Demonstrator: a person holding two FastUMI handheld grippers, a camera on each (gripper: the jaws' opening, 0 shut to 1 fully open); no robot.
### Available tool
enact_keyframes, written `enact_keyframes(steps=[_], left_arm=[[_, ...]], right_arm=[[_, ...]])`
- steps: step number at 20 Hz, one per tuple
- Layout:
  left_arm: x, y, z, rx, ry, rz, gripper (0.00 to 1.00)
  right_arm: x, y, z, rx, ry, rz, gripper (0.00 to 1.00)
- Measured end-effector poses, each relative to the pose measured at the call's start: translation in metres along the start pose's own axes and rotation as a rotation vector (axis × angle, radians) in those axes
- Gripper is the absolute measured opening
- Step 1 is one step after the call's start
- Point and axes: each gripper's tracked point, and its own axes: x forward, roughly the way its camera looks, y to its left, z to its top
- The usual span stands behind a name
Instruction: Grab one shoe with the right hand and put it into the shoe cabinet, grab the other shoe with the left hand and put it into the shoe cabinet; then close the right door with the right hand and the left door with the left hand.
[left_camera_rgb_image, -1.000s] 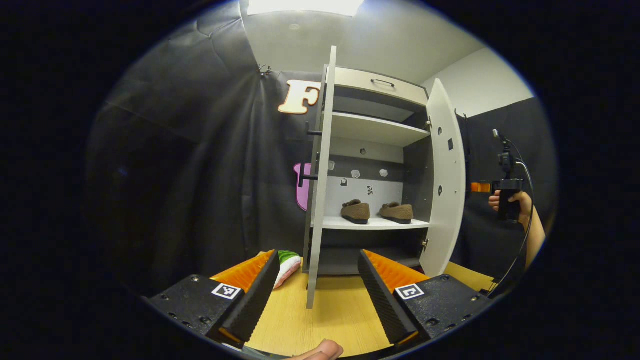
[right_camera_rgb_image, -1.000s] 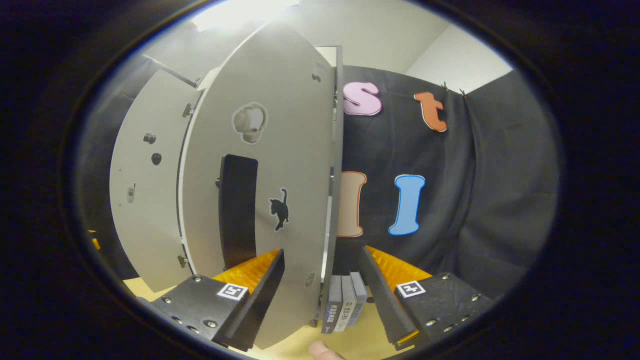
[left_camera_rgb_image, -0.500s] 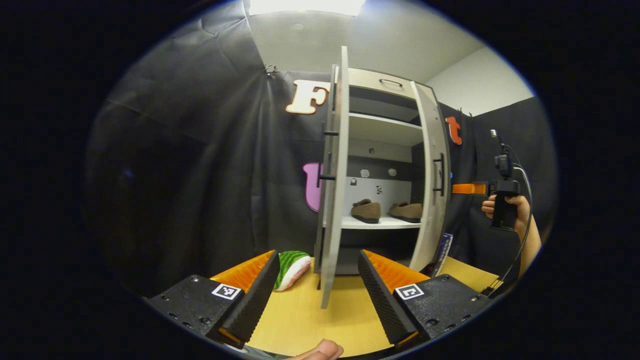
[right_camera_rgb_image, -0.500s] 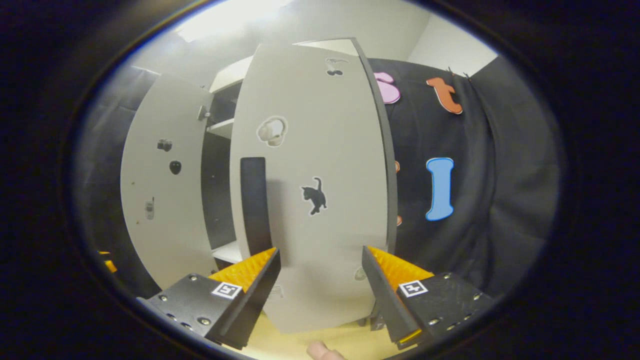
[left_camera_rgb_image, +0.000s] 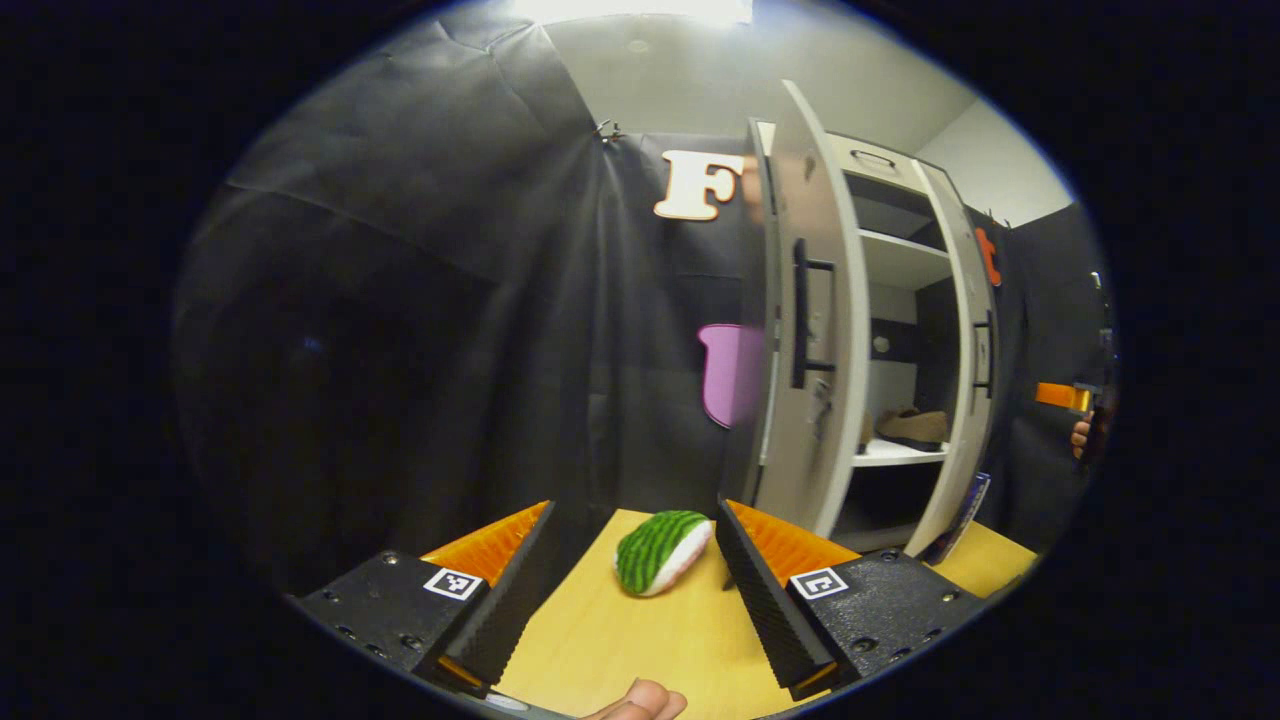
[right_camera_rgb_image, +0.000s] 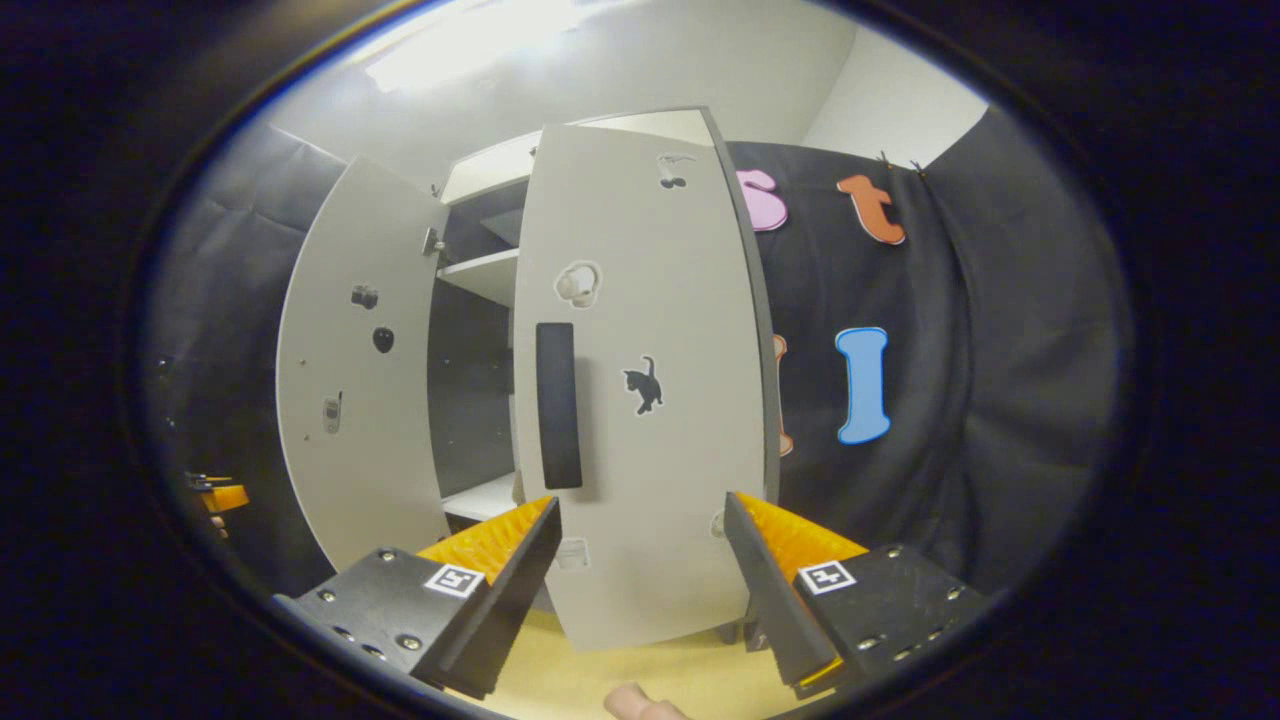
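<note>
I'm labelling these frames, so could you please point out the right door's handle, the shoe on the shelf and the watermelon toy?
right door's handle (right_camera_rgb_image: 558, 405), right gripper view, mid-bar.
shoe (left_camera_rgb_image: 912, 427), left gripper view, upper.
watermelon toy (left_camera_rgb_image: 655, 550), left gripper view, striped rind.

Pale wooden tabletop (left_camera_rgb_image: 620, 640), smooth and light yellow, running from the near edge back to the black cloth wall. Green-striped plush toy with a white underside (left_camera_rgb_image: 660, 551) lying directly on it, just left of the cabinet's foot. Shoe cabinet (left_camera_rgb_image: 885, 350) standing on the same top at the right, with a thin book or card (left_camera_rgb_image: 962, 505) leaning at its base. Inside, white lower shelf (left_camera_rgb_image: 890, 453) carrying a brown fuzzy shoe (left_camera_rgb_image: 910, 426); bare white shelf (left_camera_rgb_image: 900, 260) higher up. In the right gripper view, same tabletop (right_camera_rgb_image: 570, 680) under the cabinet's foot.
</note>
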Motion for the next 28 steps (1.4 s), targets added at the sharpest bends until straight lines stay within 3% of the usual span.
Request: enact_keyframes(steps=[3,6,8,11,14,17,18,21,22,28], left_arm=[[0.033,0.011,0.023,-0.003,-0.011,-0.007,0.93],[0.07,0.031,0.041,0.064,0.011,0.055,0.99],[0.096,0.026,0.054,0.067,0.016,0.04,0.96],[0.124,0.032,0.068,0.064,0.018,0.072,0.93],[0.141,0.01,0.09,0.041,-0.011,0.021,0.94],[0.145,-0.013,0.101,0.076,-0.023,-0.021,0.93],[0.141,-0.021,0.103,0.062,-0.027,-0.031,0.99],[0.136,-0.058,0.109,0.016,-0.023,-0.104,0.93],[0.138,-0.07,0.106,0.017,-0.012,-0.13,0.96],[0.14,-0.081,0.103,0.018,0.01,-0.115,0.89]], right_arm=[[-0.018,0.011,0.003,-0.038,-0.027,0.004,0.98],[-0.046,0.017,0.006,-0.027,-0.062,-0.052,0.99],[-0.065,0.023,0.01,-0.037,-0.081,-0.082,0.98],[-0.091,0.047,0.016,-0.053,-0.113,-0.053,0.98],[-0.109,0.064,0.021,-0.082,-0.135,-0.004,0.98],[-0.124,0.066,0.025,-0.117,-0.154,-0.013,0.98],[-0.128,0.069,0.024,-0.113,-0.156,-0.011,0.98],[-0.14,0.07,0.019,-0.086,-0.142,-0.006,0.98],[-0.144,0.069,0.019,-0.078,-0.14,-0.005,0.98],[-0.156,0.062,0.015,-0.06,-0.152,0.005,0.98]])
